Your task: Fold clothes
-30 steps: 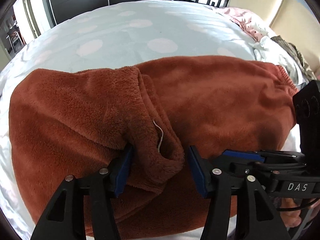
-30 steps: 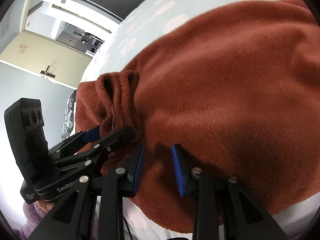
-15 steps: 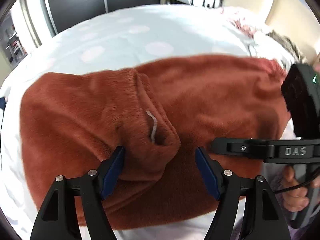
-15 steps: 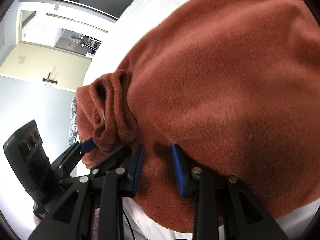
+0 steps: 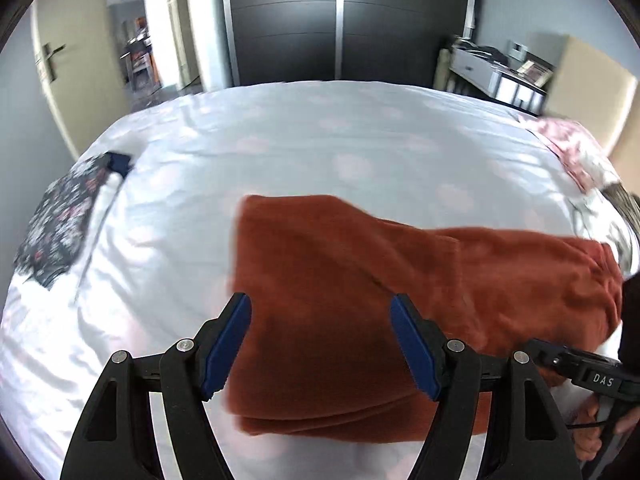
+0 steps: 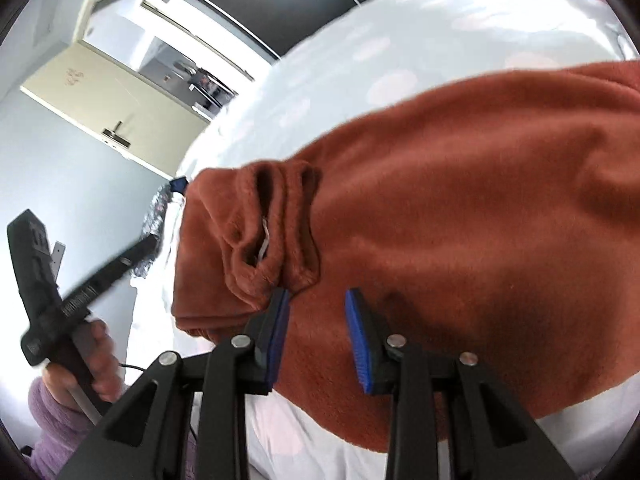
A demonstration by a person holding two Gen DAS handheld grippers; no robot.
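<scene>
A rust-red fleece garment (image 5: 360,280) lies folded across the bed. Its rolled edge with a small white tag (image 6: 264,240) shows in the right wrist view. My left gripper (image 5: 320,304) hangs open above the garment's left part, pads wide apart and touching nothing. Over the near side of the fleece (image 6: 460,200), just right of the rolled edge, is my right gripper (image 6: 316,294). Its jaws are opening, with flat fleece showing between the blue pads and no pinch visible. The left gripper's handle (image 6: 80,292) is seen blurred in a hand at the left.
The bed cover (image 5: 320,128) is white with pale pink dots. A dark floral garment (image 5: 60,224) lies at the bed's left edge. Pink and white clothes (image 5: 572,148) are piled at the right. A dark wardrobe (image 5: 340,20) stands beyond the bed. A lilac sleeve (image 6: 52,420) is at lower left.
My left gripper opened off the garment's rolled edge, then lifted and drew back, so more of the bed shows. The rolled edge stays on the fleece. The right gripper shifted only slightly.
</scene>
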